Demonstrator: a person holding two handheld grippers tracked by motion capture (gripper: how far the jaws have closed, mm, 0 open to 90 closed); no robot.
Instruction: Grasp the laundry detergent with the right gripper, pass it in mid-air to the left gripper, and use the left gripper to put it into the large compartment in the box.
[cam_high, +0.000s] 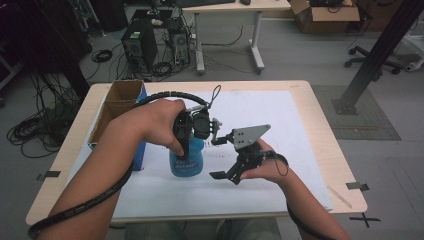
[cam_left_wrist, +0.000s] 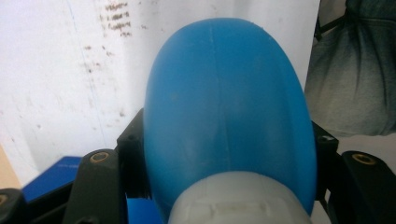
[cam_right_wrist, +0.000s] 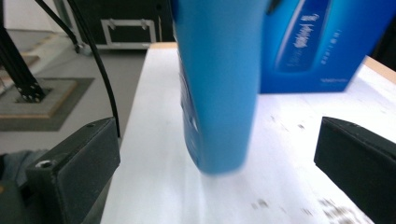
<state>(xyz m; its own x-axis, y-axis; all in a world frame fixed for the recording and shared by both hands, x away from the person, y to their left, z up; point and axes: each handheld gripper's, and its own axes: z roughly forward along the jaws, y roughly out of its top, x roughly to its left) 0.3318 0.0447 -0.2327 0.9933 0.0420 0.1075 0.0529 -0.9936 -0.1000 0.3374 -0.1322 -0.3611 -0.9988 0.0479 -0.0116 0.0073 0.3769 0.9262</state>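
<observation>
Bottle stands beside box

Black grippers: brass screws in the fingers, spiral-wrapped cables, grey triangular plate.

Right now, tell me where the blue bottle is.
In the high view the blue bottle stands upright on the white sheet, left of centre, gripped near its top by the left tool, with the blue box to its left and the open right tool to its right.

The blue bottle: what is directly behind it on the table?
Behind the blue bottle stands a blue box on the white sheet. The bottle covers the box's left part, so that side's print cannot be seen.
</observation>
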